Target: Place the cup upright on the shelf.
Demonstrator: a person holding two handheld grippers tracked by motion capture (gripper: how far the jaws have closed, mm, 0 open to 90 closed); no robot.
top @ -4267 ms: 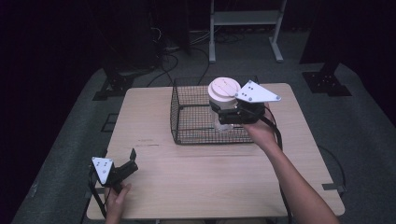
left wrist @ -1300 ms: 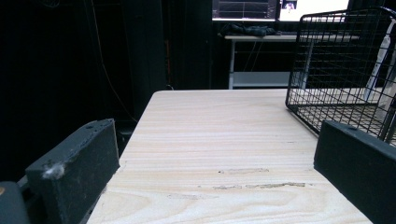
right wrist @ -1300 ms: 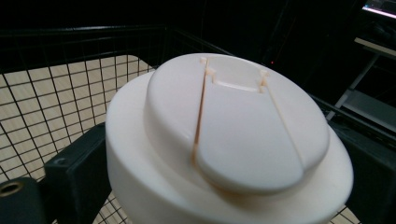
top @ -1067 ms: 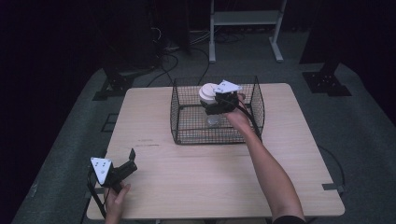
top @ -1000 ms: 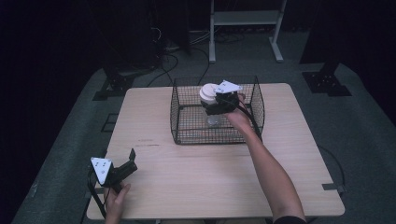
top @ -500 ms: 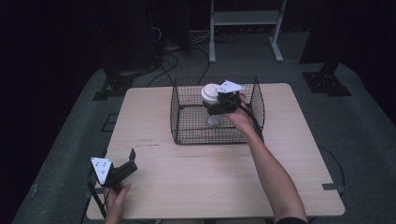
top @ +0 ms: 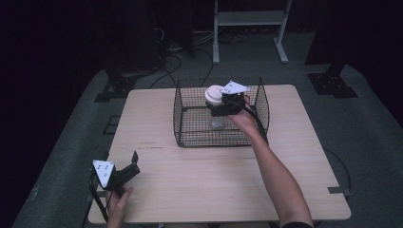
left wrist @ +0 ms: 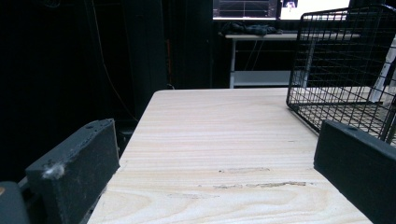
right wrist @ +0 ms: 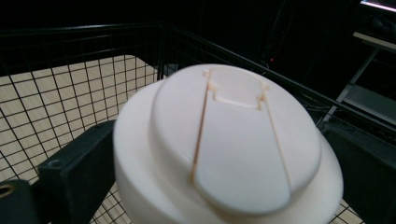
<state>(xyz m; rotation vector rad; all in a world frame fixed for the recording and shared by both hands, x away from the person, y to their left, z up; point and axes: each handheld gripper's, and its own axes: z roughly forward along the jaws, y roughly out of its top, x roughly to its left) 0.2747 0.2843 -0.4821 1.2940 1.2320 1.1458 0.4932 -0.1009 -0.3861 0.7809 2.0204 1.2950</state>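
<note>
**White-lidded jar held inside the wire basket**

The right tongs (top: 219,108) grip a clear jar (top: 218,121) with a white lid (right wrist: 224,144), one jaw on each side below the lid, inside the black wire basket (top: 183,124) on the worktop (top: 199,180). The left tongs (top: 130,166) rest near the worktop's front-left corner, jaws spread wide and holding nothing.

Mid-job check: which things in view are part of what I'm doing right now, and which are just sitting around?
In the job:
- white-lidded container, clamped between the jaws of the right hand-held gripper
- wire basket, over which the container is held

Lying about:
- left hand-held gripper, open and idle at the near left table corner
- wooden table
- white stand and cables on the floor behind
</note>
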